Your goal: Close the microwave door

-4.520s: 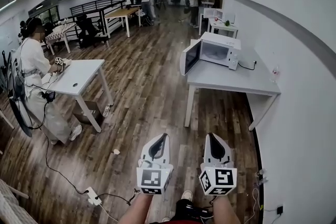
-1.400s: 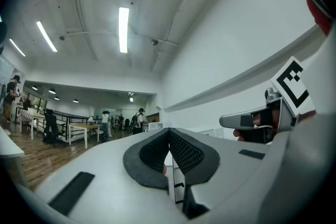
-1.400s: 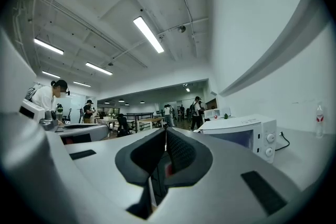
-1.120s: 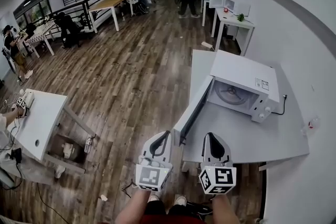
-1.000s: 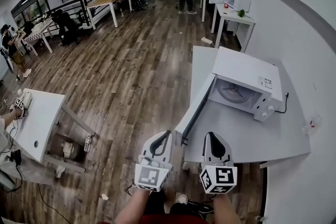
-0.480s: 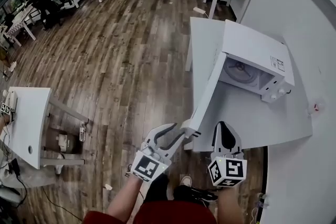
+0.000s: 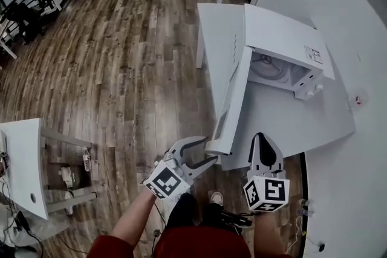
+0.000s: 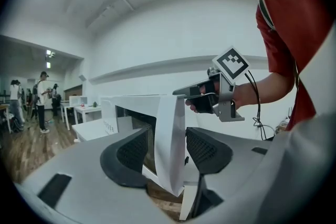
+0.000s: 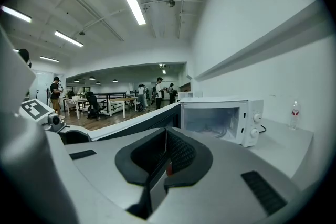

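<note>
A white microwave [image 7: 284, 39] stands on a grey table [image 7: 302, 124], and its door [image 7: 233, 96] hangs wide open towards me. My left gripper [image 7: 196, 154] is at the door's free end. Its jaws have just been opening and stand wide apart. In the left gripper view the door's edge [image 8: 170, 134] sits between the pads of the left gripper [image 8: 167, 153], with a gap on the right side. My right gripper [image 7: 264, 145] hovers just right of the door, over the table's front edge, pads together. The right gripper [image 9: 165, 152] points at the microwave's cavity [image 9: 220, 120].
A small bottle [image 7: 357, 99] stands on the table by the white wall to the right. A second white table [image 7: 21, 166] is at the lower left, across the wooden floor. More tables and several people are far back in the room.
I have come close to the microwave. The left gripper dropped and swung in to the door's free end, and its jaws spread from shut to wide. The right gripper sank a little, still shut.
</note>
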A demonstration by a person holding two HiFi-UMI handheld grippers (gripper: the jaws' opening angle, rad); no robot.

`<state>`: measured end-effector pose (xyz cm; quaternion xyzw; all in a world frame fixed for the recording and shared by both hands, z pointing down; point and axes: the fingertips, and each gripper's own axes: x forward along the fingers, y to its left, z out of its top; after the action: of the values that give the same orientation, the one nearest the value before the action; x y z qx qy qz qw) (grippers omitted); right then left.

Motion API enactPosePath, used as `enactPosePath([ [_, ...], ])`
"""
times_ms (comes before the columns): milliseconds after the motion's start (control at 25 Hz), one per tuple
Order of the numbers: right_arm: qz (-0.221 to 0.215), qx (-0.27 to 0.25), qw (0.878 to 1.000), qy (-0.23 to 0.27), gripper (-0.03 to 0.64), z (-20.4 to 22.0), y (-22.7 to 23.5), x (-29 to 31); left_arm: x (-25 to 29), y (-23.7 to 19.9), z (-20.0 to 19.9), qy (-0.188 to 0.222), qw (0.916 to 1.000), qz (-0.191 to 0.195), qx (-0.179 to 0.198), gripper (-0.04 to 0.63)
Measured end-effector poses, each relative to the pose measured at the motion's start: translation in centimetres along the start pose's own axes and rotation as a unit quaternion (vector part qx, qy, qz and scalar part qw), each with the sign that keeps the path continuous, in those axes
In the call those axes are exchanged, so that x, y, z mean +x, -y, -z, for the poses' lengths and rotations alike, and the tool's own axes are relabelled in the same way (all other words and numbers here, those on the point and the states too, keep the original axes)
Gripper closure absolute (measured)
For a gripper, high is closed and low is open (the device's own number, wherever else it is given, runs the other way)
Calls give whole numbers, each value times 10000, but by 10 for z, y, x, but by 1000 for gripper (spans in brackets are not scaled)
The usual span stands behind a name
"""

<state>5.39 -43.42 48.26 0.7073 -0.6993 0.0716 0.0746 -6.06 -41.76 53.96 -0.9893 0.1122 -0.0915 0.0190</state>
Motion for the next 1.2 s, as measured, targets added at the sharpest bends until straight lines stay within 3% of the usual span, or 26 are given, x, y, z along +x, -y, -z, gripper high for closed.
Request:
enactPosePath([
  [280,471,10,9988,-125,588,10,10,-5,15,4,14,-24,9982,584,140,374],
  [760,834,63,9964,-102,588,13,18,-14,27,11,17,-71,9943,1012,318,420],
  [1200,835,253,9962,24,589,14,55,-25,53,30,6,-20,9964,813,230,428],
])
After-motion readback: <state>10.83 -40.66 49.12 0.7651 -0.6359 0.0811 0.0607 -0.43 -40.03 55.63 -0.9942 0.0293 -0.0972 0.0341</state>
